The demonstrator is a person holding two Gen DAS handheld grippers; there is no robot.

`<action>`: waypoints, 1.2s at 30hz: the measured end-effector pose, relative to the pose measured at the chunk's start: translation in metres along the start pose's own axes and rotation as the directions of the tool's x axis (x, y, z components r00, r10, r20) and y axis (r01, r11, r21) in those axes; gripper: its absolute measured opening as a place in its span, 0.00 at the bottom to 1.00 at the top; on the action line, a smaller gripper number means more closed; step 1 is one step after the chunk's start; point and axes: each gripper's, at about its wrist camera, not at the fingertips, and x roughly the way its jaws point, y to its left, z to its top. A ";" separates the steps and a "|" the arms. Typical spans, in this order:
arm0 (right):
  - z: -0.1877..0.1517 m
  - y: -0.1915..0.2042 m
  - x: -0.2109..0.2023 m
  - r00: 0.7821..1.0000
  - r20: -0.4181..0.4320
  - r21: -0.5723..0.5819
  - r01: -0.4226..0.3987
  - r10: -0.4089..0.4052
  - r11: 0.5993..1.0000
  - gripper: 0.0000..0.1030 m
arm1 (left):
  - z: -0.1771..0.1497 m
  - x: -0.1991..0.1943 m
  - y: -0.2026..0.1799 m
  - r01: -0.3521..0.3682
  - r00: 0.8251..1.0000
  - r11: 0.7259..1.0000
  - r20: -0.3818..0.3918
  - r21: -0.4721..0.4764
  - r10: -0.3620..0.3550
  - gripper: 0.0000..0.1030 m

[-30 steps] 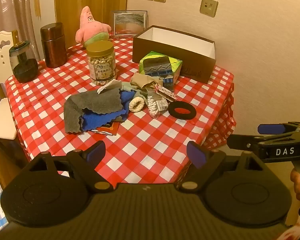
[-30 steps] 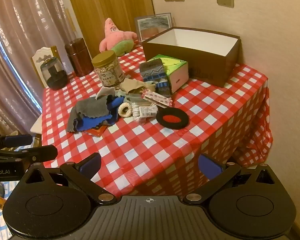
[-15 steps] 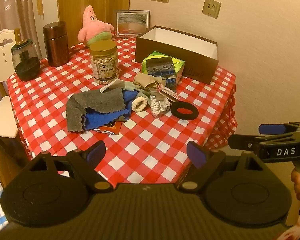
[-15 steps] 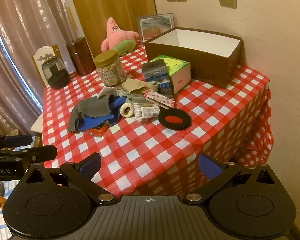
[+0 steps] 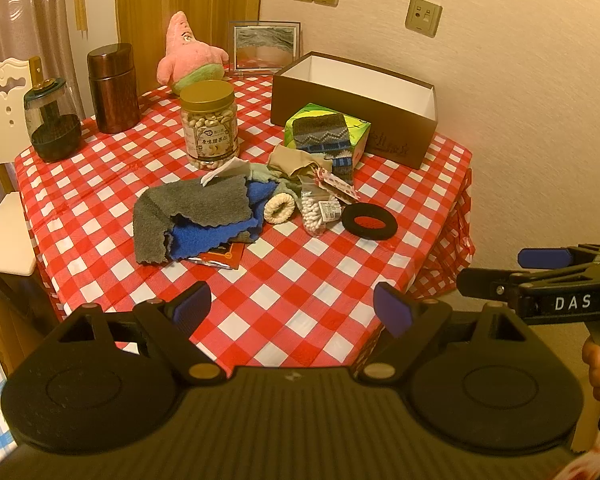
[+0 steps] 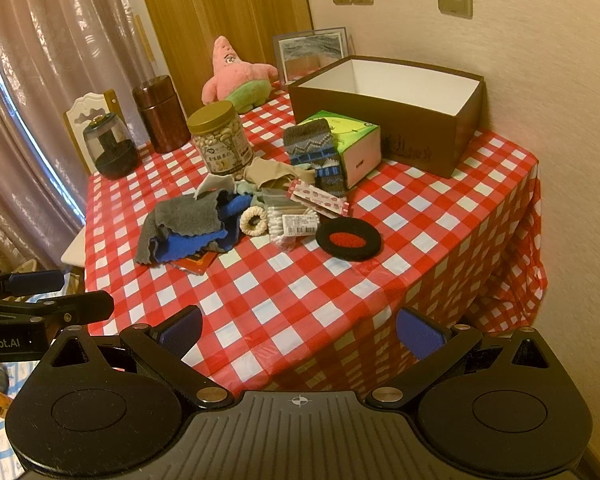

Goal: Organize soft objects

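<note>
A heap of soft things lies mid-table: a grey cloth (image 5: pixel 188 212) over a blue cloth (image 5: pixel 216 236), a cream scrunchie (image 5: pixel 279 209), a black ring scrunchie (image 5: pixel 370 225), a beige cloth (image 5: pixel 296 162) and a patterned sock (image 5: pixel 326 140) draped on a green tissue box (image 5: pixel 356 126). A pink starfish plush (image 5: pixel 188 56) sits at the back. An open brown box (image 5: pixel 356 100) stands back right. My left gripper (image 5: pixel 292 308) is open, short of the table's front edge. My right gripper (image 6: pixel 300 330) is open too, off the front corner. Both hold nothing.
A nut jar (image 5: pixel 210 126), a brown canister (image 5: pixel 114 88), a dark glass jar (image 5: pixel 52 124) and a picture frame (image 5: pixel 266 48) stand on the red checked cloth (image 5: pixel 300 280). A bag of cotton swabs (image 5: pixel 318 212) and a red packet (image 5: pixel 220 258) lie in the heap. White chair (image 5: pixel 4 112) at left.
Both views have drifted slightly; the table sits a little further right and lower in the frames. No object on the table has moved and both grippers stay open.
</note>
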 end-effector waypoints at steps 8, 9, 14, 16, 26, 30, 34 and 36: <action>0.000 0.001 0.001 1.000 0.002 0.000 0.001 -0.001 1.000 1.00 | 0.000 0.000 0.000 0.001 1.000 1.000 0.001 0.001 -0.001 0.85; 0.000 0.001 0.001 1.000 0.002 0.000 0.001 -0.001 1.000 1.00 | 0.000 0.000 0.000 0.001 1.000 1.000 0.001 0.001 -0.001 0.85; 0.000 0.002 0.001 1.000 0.002 -0.001 0.000 0.000 1.000 1.00 | 0.000 0.000 0.000 0.001 1.000 1.000 0.001 0.000 -0.001 0.85; 0.000 0.002 0.001 1.000 0.002 -0.001 0.000 0.000 1.000 1.00 | 0.000 0.000 0.000 0.000 1.000 1.000 0.001 0.000 0.000 0.85; 0.001 0.005 0.004 1.000 0.004 -0.002 0.001 -0.001 1.000 1.00 | 0.000 0.000 0.000 0.001 1.000 1.000 0.002 0.000 -0.001 0.85; 0.001 0.005 0.006 1.000 0.003 -0.002 0.001 -0.001 1.000 1.00 | 0.000 0.000 0.000 0.002 1.000 1.000 0.002 0.000 -0.002 0.85; 0.001 0.006 0.007 1.000 0.004 -0.002 0.001 -0.001 1.000 1.00 | 0.000 0.000 0.000 0.002 1.000 1.000 0.002 0.000 -0.002 0.85; 0.001 0.006 0.008 1.000 0.003 -0.002 0.001 -0.001 1.000 1.00 | 0.000 0.000 0.000 0.002 1.000 1.000 0.002 0.000 -0.002 0.85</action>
